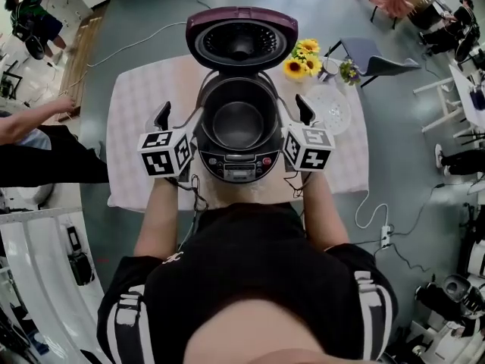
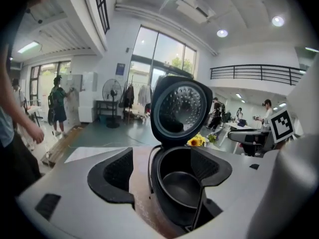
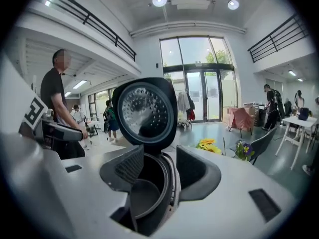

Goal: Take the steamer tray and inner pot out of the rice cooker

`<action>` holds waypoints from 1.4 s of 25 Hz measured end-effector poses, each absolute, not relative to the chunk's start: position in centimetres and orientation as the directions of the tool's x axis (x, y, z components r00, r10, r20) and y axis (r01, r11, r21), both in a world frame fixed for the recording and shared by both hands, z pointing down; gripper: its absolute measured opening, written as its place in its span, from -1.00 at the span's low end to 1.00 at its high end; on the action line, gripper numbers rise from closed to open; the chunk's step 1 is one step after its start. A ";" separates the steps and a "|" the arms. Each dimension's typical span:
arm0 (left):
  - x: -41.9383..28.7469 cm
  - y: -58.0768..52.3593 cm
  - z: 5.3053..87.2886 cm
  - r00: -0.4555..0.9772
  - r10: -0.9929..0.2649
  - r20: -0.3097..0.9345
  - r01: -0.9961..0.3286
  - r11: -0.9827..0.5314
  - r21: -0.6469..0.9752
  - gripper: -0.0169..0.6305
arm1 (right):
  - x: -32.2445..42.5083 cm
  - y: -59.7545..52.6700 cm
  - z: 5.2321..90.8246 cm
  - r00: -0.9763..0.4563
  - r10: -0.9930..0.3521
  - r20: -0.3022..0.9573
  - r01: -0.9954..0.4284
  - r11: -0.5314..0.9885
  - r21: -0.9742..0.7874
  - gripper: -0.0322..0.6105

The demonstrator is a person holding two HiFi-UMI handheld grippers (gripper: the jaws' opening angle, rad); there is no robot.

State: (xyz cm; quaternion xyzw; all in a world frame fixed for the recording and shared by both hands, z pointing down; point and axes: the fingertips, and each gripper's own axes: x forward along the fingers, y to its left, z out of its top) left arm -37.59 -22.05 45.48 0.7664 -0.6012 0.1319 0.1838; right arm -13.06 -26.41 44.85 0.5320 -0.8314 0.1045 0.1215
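I'm standing over the counter (image 1: 129, 127), which is draped in a pale checked cloth. The dark purple rice cooker (image 1: 239, 165) sits in the middle of it. Its round lid (image 1: 241, 40) is thrown fully back, with the dimpled metal underside facing me. Down in the body sits the dark, round metal inner pot (image 1: 238, 123). It's fully seated in there, and nothing is resting on top of it.

My left gripper (image 2: 162, 166) is at the cooker's left side with its jaws spread wide. One black pad hangs outside the cooker wall and the other over the pot's hollow, so the rim runs between them. Neither pad presses on anything.

My right gripper (image 3: 162, 168) mirrors it on the right side. Its jaws are parted as well, one pad inside over the pot, one outside, the rim in the gap. I can't see any contact there either.

The pale, round, dotted steamer tray (image 1: 330, 108) lies flat on the cloth just right of the cooker. Behind it is a small bunch of yellow sunflowers (image 1: 303, 59), close to the lid.
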 end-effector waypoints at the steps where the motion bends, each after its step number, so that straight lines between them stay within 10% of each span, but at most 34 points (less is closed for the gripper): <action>1: -37.5 -22.1 46.3 0.250 -0.854 0.456 -0.968 -0.203 0.150 0.12 | -13.0 -26.7 45.6 -0.392 -0.851 0.349 -0.913 0.408 -0.030 -0.33; 35: -34.2 -24.7 56.5 0.450 -0.592 0.668 -0.893 -0.280 0.352 -0.19 | -14.1 -29.5 57.5 -0.481 -0.579 0.659 -0.844 0.509 -0.168 -0.34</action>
